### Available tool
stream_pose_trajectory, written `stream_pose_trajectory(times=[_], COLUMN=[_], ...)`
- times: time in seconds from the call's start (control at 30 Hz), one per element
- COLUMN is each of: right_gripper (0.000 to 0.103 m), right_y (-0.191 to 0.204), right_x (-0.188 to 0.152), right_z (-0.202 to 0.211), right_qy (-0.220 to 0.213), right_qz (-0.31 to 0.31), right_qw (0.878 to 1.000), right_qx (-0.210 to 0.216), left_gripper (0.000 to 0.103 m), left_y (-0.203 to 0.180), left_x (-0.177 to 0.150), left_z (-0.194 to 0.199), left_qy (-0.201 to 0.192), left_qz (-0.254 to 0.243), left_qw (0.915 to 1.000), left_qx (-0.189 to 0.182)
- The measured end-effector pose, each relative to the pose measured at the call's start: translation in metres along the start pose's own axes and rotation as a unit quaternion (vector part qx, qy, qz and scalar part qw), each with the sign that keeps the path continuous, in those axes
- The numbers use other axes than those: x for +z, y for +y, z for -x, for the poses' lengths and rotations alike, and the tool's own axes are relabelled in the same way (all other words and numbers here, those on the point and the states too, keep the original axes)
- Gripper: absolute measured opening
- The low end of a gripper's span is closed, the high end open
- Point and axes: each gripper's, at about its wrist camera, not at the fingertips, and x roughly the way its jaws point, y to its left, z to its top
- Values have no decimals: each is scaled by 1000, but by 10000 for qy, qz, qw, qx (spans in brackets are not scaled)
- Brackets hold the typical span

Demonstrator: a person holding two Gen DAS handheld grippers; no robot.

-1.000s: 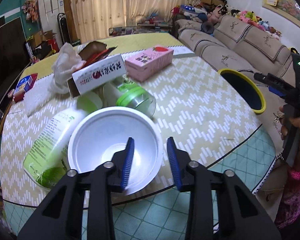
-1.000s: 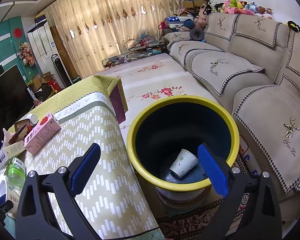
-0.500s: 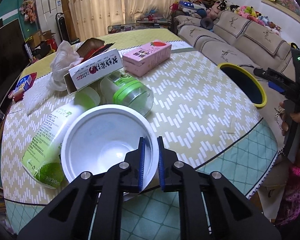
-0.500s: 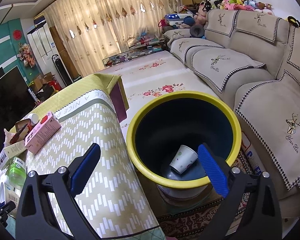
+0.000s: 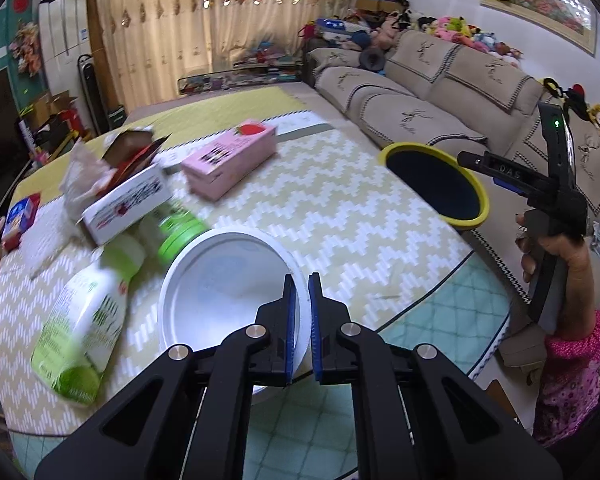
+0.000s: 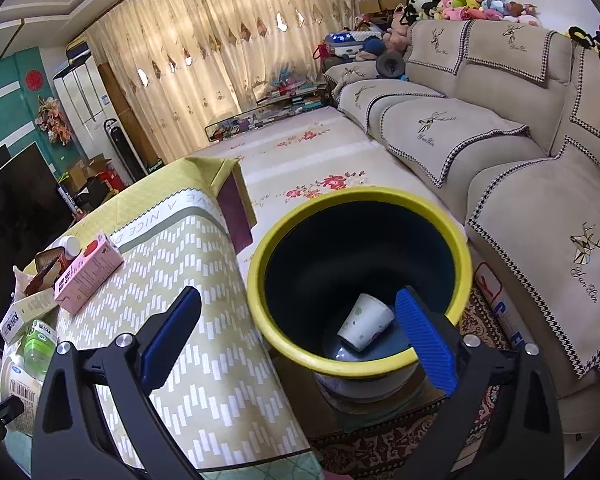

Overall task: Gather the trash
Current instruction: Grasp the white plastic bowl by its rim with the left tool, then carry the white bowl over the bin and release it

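My left gripper (image 5: 299,320) is shut on the rim of a white paper bowl (image 5: 224,280) and holds it tilted over the table's near edge. Behind it lie a green-and-white bottle (image 5: 80,320), a clear jar with a green lid (image 5: 176,228), a white carton (image 5: 128,200), a pink carton (image 5: 232,160) and crumpled tissue (image 5: 84,172). The yellow-rimmed dark bin (image 6: 360,280) stands beside the table with a paper cup (image 6: 366,322) inside. My right gripper (image 6: 300,336) is open and empty above the bin's near rim.
The table (image 5: 340,220) has a chevron cloth. A beige sofa (image 6: 500,140) runs along the right, close behind the bin. A patterned rug (image 6: 488,320) lies under the bin. A small red-and-blue packet (image 5: 20,212) lies at the table's left edge.
My left gripper closed on the bowl's rim and has lifted and swung it toward the right. My right gripper stays open over the bin.
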Motion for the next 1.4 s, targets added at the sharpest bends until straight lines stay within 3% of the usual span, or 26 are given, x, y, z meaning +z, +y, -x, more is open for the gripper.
stream_pose_trajectory(times=[0.3,0.4,0.7,0.83,1.0,1.23,1.27,1.33,1.4], right_gripper=[93,93,93,93,93,93,93,93,93], right_y=[-23,-35,-83,-103,-120,-127,-126,-123,-121], right_x=[11,15,20,18,15,14,14,14,13], right_z=[15,19,34,39,40,37,37,35,34], right_qy=[-252,-310,-485,-499,-470,-414,-407,-390,-368], right_qz=[-83,-150,-391,-534,-661,-679,-672,-664,-650], right_qw=[9994,9989,9951,9933,9917,9910,9910,9911,9914], right_qx=[-225,-332,-762,-890,-1002,-1079,-1086,-1086,-1077], left_gripper=[7,7,7,7,7,8,10,26,49], left_y=[-36,-60,-143,-178,-209,-225,-224,-219,-209], left_x=[40,61,115,136,158,171,172,174,173], left_z=[-18,-30,-80,-107,-145,-206,-213,-219,-216], left_qy=[-156,-248,-347,-302,-206,96,147,174,113], left_qz=[-477,-728,-1527,-1875,-2001,-1889,-1834,-1721,-1612], left_qw=[9986,9962,9812,9735,9701,9731,9747,9777,9797], left_qx=[-192,-414,-1131,-1272,-1355,-1312,-1272,-1187,-1183])
